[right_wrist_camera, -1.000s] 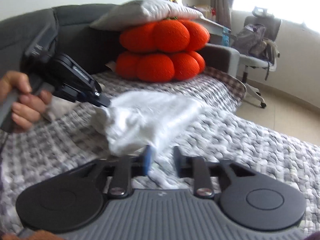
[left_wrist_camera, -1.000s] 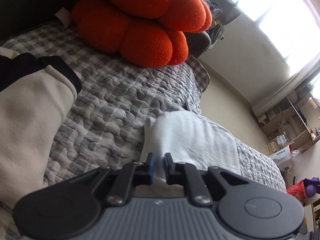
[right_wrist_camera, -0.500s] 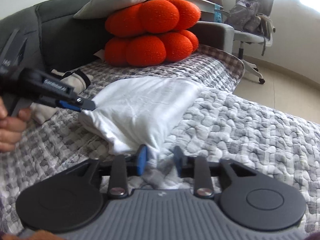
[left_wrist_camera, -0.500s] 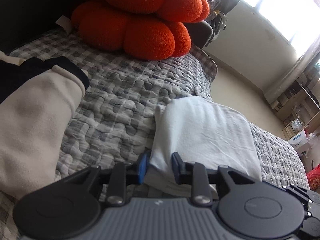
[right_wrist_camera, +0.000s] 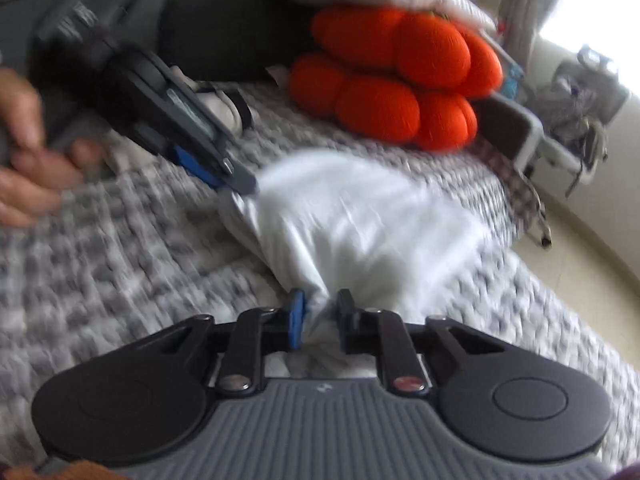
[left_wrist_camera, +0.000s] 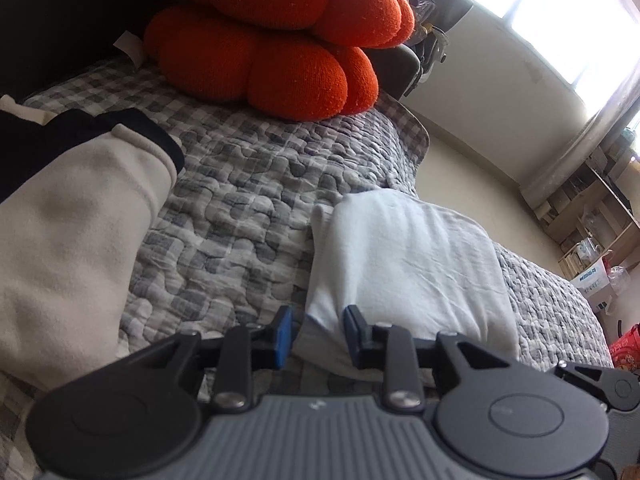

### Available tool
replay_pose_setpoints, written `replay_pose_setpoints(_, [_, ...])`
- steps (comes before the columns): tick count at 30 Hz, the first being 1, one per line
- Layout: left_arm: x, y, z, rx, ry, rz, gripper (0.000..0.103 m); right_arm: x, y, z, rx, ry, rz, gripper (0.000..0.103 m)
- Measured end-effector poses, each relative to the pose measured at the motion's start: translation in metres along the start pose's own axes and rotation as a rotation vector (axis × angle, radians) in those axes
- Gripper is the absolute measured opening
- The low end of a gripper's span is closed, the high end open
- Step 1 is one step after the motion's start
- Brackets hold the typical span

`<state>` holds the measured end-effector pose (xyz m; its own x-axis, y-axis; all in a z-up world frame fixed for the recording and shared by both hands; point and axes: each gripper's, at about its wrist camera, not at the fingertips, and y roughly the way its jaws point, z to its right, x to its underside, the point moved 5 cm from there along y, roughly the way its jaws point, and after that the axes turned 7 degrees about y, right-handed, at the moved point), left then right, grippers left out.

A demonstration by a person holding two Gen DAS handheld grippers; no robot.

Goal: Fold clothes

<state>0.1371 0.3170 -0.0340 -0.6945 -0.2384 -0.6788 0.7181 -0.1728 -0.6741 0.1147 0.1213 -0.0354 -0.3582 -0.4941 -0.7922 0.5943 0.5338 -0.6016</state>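
Quilted grey bedcover (left_wrist_camera: 248,208) bearing a white garment (left_wrist_camera: 404,264) folded into a compact pad. Left tongs (left_wrist_camera: 316,334) released, straddling its near corner; right tongs (right_wrist_camera: 321,320) clenched on bunched edge cloth. Any lift should move both corners together, lest the layers slide apart.

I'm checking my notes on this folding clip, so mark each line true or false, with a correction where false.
1. The white folded garment lies on a grey checked quilt. True.
2. The left gripper is clamped shut on the garment. False: its jaws stand open around the garment's near corner.
3. The right gripper has white cloth between its fingers. True.
4. The orange cushions are blue. False: they are orange.
5. A cream garment with black trim lies to the white one's left. True.
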Motion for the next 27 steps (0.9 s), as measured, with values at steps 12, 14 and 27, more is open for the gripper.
replay_pose_setpoints(12, [-0.024,-0.033,-0.001,0.052,-0.09,0.097,0.038,0.006,-0.03,0.036,-0.149,0.16,0.004,0.029])
replay_pose_setpoints(14, [-0.03,-0.028,0.001,0.044,-0.096,0.092,0.043,0.002,-0.035,0.046,-0.164,0.231,0.033,0.041])
replay_pose_setpoints(27, [-0.022,0.008,0.022,-0.034,-0.021,0.036,0.04,0.006,-0.037,0.065,-0.137,0.407,0.085,0.042])
